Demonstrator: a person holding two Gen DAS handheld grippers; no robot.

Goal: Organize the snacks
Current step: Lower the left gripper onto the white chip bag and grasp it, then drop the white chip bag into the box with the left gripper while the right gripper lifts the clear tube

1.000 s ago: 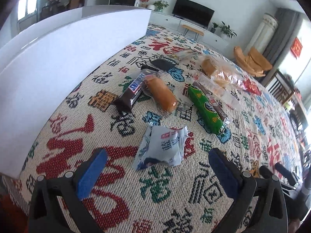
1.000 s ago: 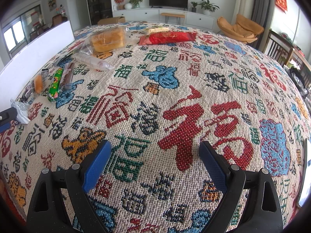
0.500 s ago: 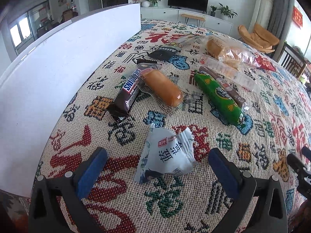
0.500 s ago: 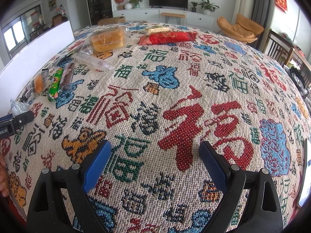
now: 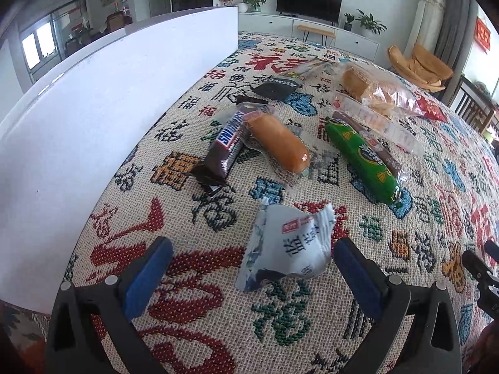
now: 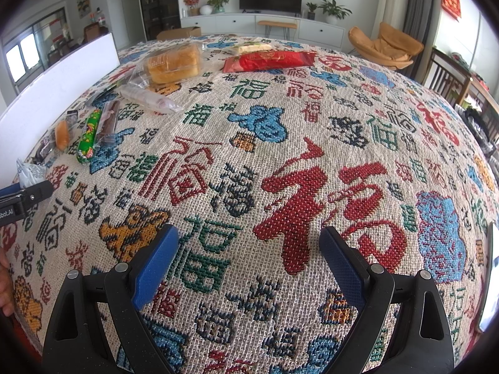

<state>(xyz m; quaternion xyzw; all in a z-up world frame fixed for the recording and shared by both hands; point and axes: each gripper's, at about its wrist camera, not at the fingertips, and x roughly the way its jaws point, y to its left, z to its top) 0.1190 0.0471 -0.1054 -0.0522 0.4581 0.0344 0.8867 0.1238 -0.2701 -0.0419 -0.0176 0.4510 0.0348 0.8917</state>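
Left wrist: white packet upright, slightly tilted.

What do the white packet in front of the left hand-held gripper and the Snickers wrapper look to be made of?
White packet: thin plastic film, it seems, semi-matte, crinkled, with crimped ends and printed characters. Snickers wrapper: glossy brown plastic or foil-lined film, judging by its sheen and creased end.

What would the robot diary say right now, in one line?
left gripper: closing, around white snack packet, not gripping | right gripper: open, empty
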